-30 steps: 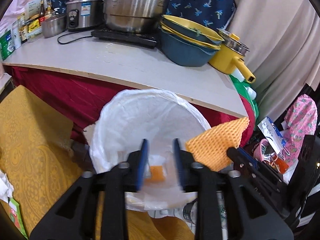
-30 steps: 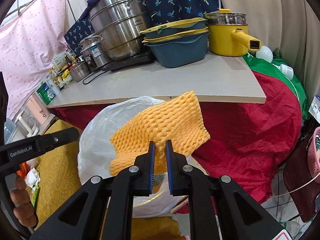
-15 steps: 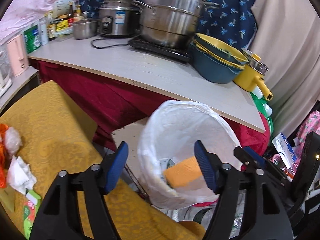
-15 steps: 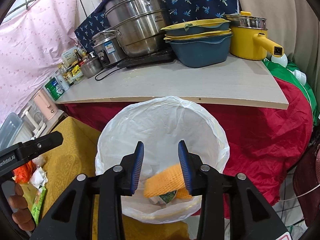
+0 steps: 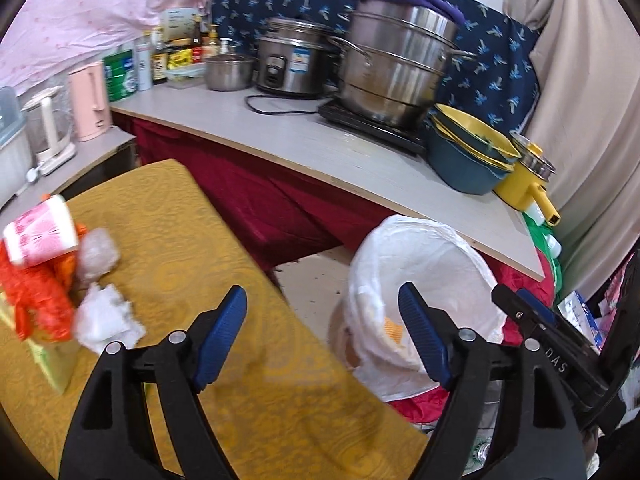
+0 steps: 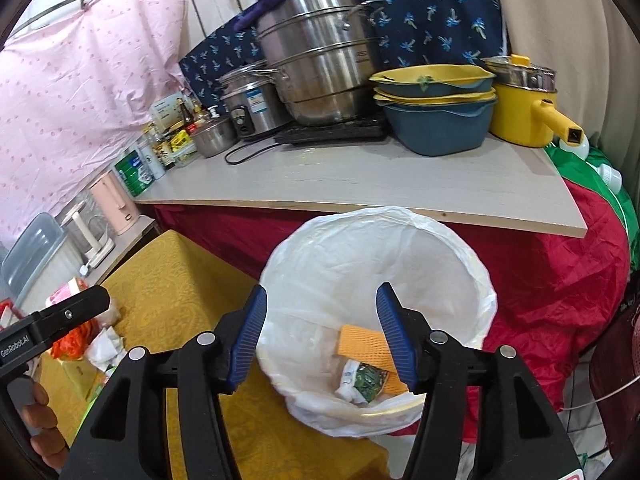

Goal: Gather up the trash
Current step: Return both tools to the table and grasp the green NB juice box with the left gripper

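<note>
On the yellow cloth (image 5: pixel 168 240), left of the bin (image 6: pixel 478 280): remaining trash, namely tissue (image 5: pixel 106 316), orange wrapper (image 5: pixel 38 300), clear wad (image 5: pixel 98 254), pink roll (image 5: pixel 38 232). Light, soft, crushable by the look of it; best pinched at a bunched fold. Foam net (image 6: pixel 360 340) and a crumpled packet (image 6: pixel 366 378) already lying in the bin. Left gripper (image 5: pixel 322 336) and right gripper (image 6: pixel 322 334) both empty, jaws opening. Nothing blocking the heap; counter well behind.
</note>
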A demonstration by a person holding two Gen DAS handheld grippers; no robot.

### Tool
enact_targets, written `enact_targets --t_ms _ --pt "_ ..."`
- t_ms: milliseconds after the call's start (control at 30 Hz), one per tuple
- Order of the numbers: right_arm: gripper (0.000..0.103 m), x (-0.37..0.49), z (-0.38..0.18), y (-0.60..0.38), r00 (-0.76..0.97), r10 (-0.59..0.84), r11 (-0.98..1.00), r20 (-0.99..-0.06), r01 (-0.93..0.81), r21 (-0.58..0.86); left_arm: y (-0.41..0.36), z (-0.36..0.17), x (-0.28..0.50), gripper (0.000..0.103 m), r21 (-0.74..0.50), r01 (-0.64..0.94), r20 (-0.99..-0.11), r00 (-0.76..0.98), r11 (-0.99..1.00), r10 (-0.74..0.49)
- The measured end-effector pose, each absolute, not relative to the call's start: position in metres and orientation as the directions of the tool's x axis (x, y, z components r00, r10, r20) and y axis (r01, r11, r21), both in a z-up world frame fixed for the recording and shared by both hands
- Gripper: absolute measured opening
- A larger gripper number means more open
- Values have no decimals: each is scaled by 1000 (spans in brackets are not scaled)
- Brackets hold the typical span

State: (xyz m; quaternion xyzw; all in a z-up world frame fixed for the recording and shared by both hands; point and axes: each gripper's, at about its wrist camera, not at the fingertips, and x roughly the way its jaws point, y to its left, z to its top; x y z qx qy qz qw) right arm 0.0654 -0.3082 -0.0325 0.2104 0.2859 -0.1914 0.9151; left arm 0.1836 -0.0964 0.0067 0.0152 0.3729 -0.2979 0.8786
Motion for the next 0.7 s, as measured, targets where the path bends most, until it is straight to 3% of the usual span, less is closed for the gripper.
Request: enact_targets --t_ms 367,700 --pt "67 91 -7 -237 808 -139 904 -572 339 259 -4 12 182 80 -200 407 -661 615 891 -430" --pt "67 116 -10 -163 806 -22 949 -591 203 242 83 -8 174 85 -167 299 -696 639 939 -327"
